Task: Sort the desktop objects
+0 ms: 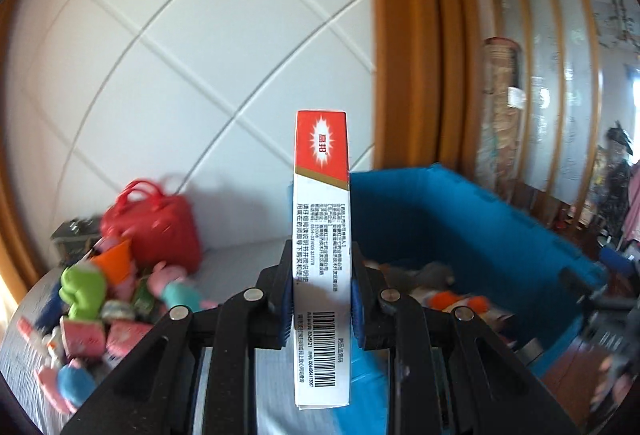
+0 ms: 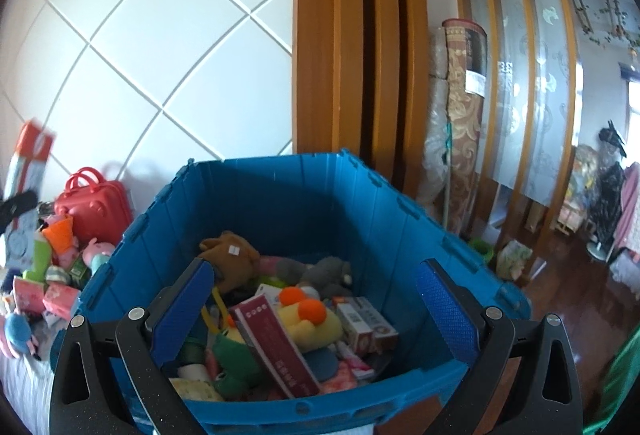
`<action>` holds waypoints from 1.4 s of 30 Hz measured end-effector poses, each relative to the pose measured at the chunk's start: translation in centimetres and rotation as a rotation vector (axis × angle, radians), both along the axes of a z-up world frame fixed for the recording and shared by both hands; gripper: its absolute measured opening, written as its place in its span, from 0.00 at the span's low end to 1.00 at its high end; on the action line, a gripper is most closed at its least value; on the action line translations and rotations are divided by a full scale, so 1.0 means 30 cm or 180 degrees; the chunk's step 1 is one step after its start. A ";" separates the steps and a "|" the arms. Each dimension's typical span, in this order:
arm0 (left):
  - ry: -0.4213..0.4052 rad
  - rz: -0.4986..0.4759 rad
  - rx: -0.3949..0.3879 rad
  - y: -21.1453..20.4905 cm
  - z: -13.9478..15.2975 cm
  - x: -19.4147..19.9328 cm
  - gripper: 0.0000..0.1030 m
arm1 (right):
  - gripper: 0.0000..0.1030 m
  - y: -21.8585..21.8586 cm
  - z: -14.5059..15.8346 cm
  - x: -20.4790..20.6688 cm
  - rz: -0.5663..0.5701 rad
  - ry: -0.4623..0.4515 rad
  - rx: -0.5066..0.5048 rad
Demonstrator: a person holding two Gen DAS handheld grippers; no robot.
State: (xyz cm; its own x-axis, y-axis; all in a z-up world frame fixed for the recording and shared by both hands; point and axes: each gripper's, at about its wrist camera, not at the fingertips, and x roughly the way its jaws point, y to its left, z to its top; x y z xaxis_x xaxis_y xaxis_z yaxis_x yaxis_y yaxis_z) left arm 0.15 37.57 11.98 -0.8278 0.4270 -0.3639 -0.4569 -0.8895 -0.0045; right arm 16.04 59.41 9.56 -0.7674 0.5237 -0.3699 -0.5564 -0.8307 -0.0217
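White tiled wall with diagonal grout lines stands behind your tabletop, a wooden door frame rising at 12 o'clock in the right wrist view. Your left gripper is clamped on a slim medicine box, held upright on its narrow edge between the blue pads. Its top is red with a white starburst carrying two characters too small to read for certain; below run columns of small Chinese print, then a barcode near the bottom whose digits are too fine to make out. At 3 o'clock from the box sits the blue crate, touching or just behind it. At 9 o'clock lies a pile of plush toys, a red toy suitcase behind them. Your right gripper hangs wide apart above the crate, holding nothing. Inside lie a maroon box, a yellow plush with orange balls, a brown plush bearing a white tag, and more small cartons.
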 end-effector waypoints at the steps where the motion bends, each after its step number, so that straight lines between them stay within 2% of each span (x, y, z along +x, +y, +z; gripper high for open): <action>1: -0.0009 -0.0045 -0.0038 0.049 0.013 0.002 0.22 | 1.00 0.007 0.004 0.006 0.0014 0.0004 0.0015; 4: -0.0155 -0.0162 -0.0176 0.204 0.016 -0.013 0.22 | 1.00 0.036 0.005 0.002 0.0057 -0.0048 0.0054; 10: -0.0592 -0.0323 -0.0537 0.451 -0.074 -0.038 0.22 | 1.00 0.118 -0.008 -0.003 -0.0038 -0.0171 0.0058; 14: -0.0731 -0.0353 -0.0655 0.531 -0.113 -0.038 0.22 | 1.00 0.167 -0.005 -0.005 -0.0083 -0.0197 0.0075; 21: -0.0738 -0.0299 -0.0743 0.596 -0.131 -0.045 0.23 | 1.00 0.200 -0.024 -0.034 -0.0035 -0.0285 0.0068; 22: -0.0750 -0.0284 -0.0744 0.597 -0.133 -0.048 0.29 | 1.00 0.200 -0.028 -0.040 -0.0021 -0.0303 0.0074; 23: -0.0755 -0.0255 -0.0750 0.595 -0.136 -0.051 0.45 | 1.00 0.199 -0.033 -0.045 -0.0007 -0.0322 0.0079; 24: -0.0740 -0.0216 -0.0726 0.587 -0.134 -0.052 0.55 | 1.00 0.199 -0.035 -0.049 0.0003 -0.0336 0.0080; 25: -0.0700 -0.0174 -0.0682 0.574 -0.129 -0.047 0.70 | 1.00 0.197 -0.037 -0.052 0.0019 -0.0347 0.0085; 26: -0.0637 -0.0127 -0.0658 0.560 -0.123 -0.039 0.77 | 1.00 0.194 -0.037 -0.054 0.0023 -0.0352 0.0091; 28: -0.0565 -0.0098 -0.0647 0.540 -0.113 -0.024 0.80 | 1.00 0.189 -0.037 -0.056 0.0036 -0.0363 0.0105; 32: -0.0608 -0.0034 -0.0584 0.484 -0.114 -0.003 0.86 | 1.00 0.166 -0.036 -0.055 0.0092 -0.0384 0.0114; 35: -0.0662 0.0019 -0.0549 0.440 -0.120 0.019 0.86 | 1.00 0.144 -0.033 -0.052 0.0142 -0.0413 0.0094; 39: -0.0612 0.0134 -0.0655 0.403 -0.125 0.058 0.86 | 1.00 0.119 -0.022 -0.045 0.0192 -0.0450 0.0017; 42: -0.0626 0.0108 -0.0586 0.373 -0.119 0.086 0.86 | 1.00 0.110 -0.016 -0.044 0.0190 -0.0504 -0.0036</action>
State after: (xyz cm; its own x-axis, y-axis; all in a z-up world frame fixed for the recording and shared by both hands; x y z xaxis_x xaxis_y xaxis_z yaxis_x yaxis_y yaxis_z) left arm 2.72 48.75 8.42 -0.7462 0.3121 -0.5880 -0.4333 -0.8983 0.0731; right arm 14.73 62.72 9.07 -0.7287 0.4739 -0.4945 -0.4963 -0.8629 -0.0955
